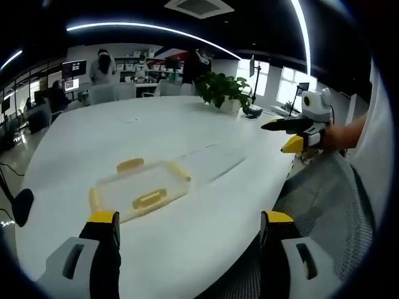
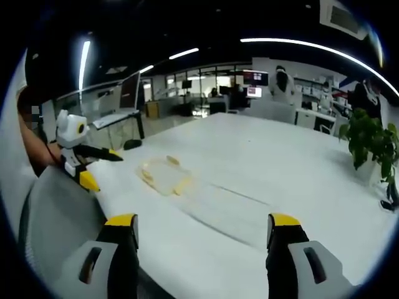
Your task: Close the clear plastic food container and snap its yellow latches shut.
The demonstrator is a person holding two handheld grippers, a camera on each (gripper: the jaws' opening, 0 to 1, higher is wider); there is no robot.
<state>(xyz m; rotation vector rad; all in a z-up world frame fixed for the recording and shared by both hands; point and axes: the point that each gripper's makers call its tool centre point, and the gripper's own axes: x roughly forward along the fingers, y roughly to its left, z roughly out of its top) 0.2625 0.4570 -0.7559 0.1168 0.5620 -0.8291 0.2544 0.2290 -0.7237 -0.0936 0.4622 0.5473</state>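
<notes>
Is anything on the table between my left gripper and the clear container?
Nothing visible. In the left gripper view, only bare white table lies between the open left gripper and the clear container. The potted plant stands far behind it.

I see a bright scene under long ceiling light strips [image 1: 143,26] that bend into arcs from the fisheye. Daylight also comes through the windows [image 1: 288,81] behind the potted plant [image 1: 222,89], and they blow out to white. The white counter [image 1: 156,124] below the strips reflects evenly, with soft glare and only faint shadows beside the clear container [image 1: 140,189]. The ceiling above the strips is dark. Both pictures are slightly soft, more so toward the edges. In the right gripper view the strips [image 2: 299,43] curve the same way and the container [image 2: 165,175] looks washed out against the counter.
</notes>
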